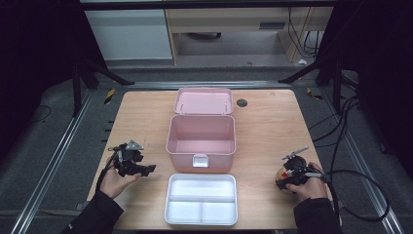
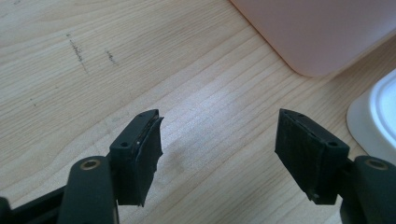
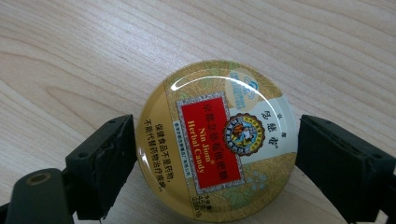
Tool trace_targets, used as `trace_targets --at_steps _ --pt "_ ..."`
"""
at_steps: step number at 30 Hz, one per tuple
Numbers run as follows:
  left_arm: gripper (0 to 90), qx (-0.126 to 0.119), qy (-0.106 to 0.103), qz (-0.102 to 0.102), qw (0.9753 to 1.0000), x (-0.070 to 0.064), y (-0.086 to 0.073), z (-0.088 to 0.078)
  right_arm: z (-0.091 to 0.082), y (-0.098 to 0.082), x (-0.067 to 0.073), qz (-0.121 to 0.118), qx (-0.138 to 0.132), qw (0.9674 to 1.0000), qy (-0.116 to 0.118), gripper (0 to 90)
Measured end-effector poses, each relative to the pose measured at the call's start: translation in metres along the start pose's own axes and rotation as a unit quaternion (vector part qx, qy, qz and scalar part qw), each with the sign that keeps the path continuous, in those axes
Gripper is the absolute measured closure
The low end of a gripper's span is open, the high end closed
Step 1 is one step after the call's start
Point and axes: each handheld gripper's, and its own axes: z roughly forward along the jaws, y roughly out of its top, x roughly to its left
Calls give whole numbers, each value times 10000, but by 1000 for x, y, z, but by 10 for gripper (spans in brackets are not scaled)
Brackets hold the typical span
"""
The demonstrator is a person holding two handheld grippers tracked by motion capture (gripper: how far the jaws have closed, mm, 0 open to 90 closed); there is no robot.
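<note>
My right gripper [image 3: 217, 156] straddles the round candy tin [image 3: 216, 140] at four o'clock of the table [image 1: 263, 126] — jaws wide, barely clear; left gripper [image 2: 217, 158] gapes empty.

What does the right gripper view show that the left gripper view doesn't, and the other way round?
Right gripper view: a round gold candy tin with a red label, lying flat between the jaws of the right claw. Left gripper view: a corner of the pink box and an edge of the white tray, nothing inside the open left claw. Both: the wooden table and black jaws.
</note>
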Motion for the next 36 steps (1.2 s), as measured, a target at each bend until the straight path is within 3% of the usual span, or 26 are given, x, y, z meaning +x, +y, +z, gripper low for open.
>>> trace_targets --at_steps 6,18,30,36 --pt "309 23 -28 -2 10000 2 -1 1 3 0 -2 35 60 9999 106 198" --pt "309 44 -27 41 10000 3 -1 0 -1 4 -1 -82 137 9999 45 204" --pt "307 82 -45 92 9999 1 -1 2 -21 15 4 -186 -194 9996 112 205" --pt "306 116 -32 108 9999 0 -1 4 -38 29 8 -196 -581 9978 231 205"
